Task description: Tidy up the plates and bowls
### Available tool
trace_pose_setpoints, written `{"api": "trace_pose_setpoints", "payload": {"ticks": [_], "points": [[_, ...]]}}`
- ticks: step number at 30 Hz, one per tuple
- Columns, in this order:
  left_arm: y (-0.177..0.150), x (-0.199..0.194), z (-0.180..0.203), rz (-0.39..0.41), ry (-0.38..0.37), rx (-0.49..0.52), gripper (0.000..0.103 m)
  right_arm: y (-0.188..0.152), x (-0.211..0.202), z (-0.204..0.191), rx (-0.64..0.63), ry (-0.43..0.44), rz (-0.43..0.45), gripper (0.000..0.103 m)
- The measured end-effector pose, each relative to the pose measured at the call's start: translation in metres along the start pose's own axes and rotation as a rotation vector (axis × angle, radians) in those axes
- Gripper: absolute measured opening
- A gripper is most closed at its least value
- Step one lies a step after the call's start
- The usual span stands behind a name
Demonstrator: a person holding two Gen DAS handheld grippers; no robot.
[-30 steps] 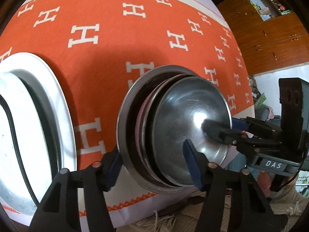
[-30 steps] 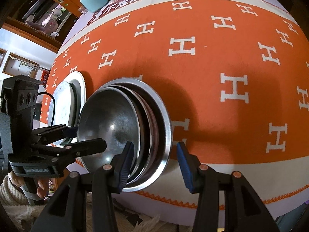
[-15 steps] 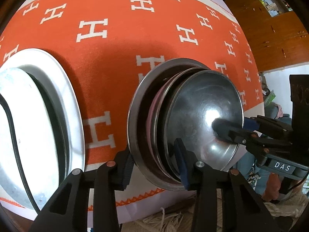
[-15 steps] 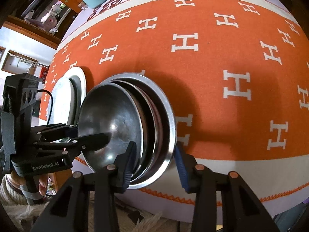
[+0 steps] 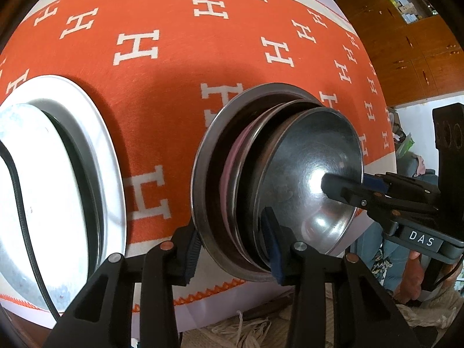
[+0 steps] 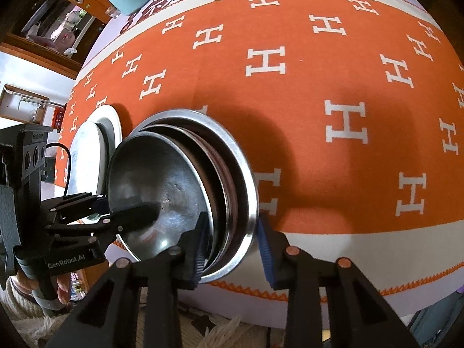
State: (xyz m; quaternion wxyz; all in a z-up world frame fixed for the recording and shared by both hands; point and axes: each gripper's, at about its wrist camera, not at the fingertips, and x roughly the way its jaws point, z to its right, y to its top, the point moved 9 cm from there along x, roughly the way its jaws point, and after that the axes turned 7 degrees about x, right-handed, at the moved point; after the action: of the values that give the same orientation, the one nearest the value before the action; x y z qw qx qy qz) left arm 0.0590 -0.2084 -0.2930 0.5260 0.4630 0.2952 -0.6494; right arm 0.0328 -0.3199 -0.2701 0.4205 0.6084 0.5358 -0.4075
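At the near edge of the table, on an orange cloth [image 6: 304,92] printed with white letters H, a stack of metal dishes [image 5: 261,179] is sitting: a wide steel plate [image 6: 246,179] below, a thinner plate with a pinkish rim inside it, and a shiny bowl [image 6: 156,191] on top. All are lying flat with open sides facing up; being round, they are showing no long axis.

The left gripper [image 5: 232,249] is closing on the near rim of the stack, one pad outside the wide plate, one inside. The right gripper [image 6: 230,243] is doing the same from its side.

To the left a white plate [image 5: 107,156] is lying with a grey dish on it.

The grippers are carrying the words "DAS" and "GenRobot.AI".
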Motion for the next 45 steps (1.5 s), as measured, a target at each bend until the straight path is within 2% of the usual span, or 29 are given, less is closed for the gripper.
{"api": "trace_pose_setpoints", "payload": {"ticks": [14, 26, 36, 45], "points": [[-0.004, -0.015, -0.012, 0.029, -0.010, -0.051, 0.038, 0.005, -0.006, -0.008, -0.003, 0.002, -0.029, 0.030], [-0.016, -0.047, -0.027, 0.092, 0.011, -0.144, 0.038, 0.014, -0.017, -0.036, -0.091, 0.012, -0.037, 0.029], [-0.029, -0.090, -0.061, 0.163, 0.025, -0.204, 0.038, 0.020, -0.023, -0.086, -0.177, 0.010, -0.028, 0.029], [-0.048, -0.124, -0.110, 0.181, 0.042, -0.243, 0.038, 0.017, -0.013, -0.150, -0.215, 0.019, -0.030, 0.029]]}}
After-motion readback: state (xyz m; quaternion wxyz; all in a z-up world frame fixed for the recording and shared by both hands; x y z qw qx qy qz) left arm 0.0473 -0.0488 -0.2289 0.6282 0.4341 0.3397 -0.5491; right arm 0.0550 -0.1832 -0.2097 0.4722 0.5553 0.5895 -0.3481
